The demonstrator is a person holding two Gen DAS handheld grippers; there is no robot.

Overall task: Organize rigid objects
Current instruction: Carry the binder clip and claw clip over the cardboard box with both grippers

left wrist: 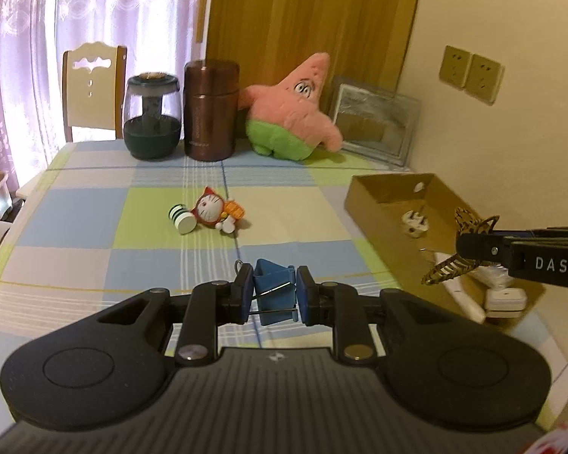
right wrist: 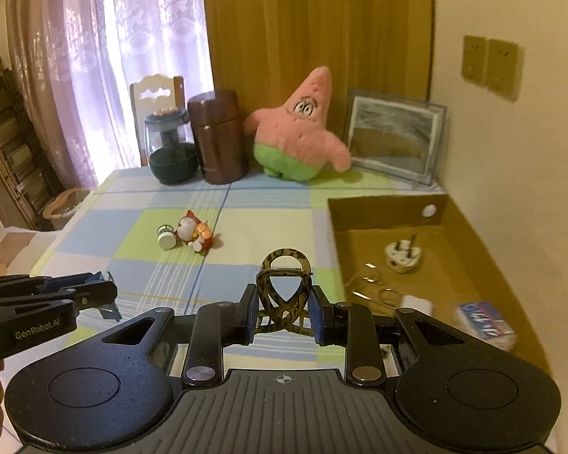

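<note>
My left gripper (left wrist: 274, 295) is shut on a blue binder clip (left wrist: 274, 289) and holds it above the checked tablecloth (left wrist: 94, 219). My right gripper (right wrist: 282, 314) is shut on a leopard-patterned hair claw (right wrist: 284, 283), raised just left of the brown cardboard box (right wrist: 469, 249). In the left wrist view that claw (left wrist: 456, 261) hangs over the box (left wrist: 382, 189) with the right gripper (left wrist: 473, 247) reaching in from the right. The left gripper (right wrist: 98, 293) shows at the left edge of the right wrist view. A small cat figurine (left wrist: 217, 210) and a green-striped white cap (left wrist: 181, 219) lie mid-table.
Inside the box lie a white plug (right wrist: 401, 255), a clear clip (right wrist: 371, 283), a white block (right wrist: 416, 302) and a blue-printed pack (right wrist: 486, 321). At the table's back stand a glass jar (left wrist: 151, 117), a brown flask (left wrist: 210, 109), a pink star plush (left wrist: 295, 109) and a picture frame (left wrist: 375, 121).
</note>
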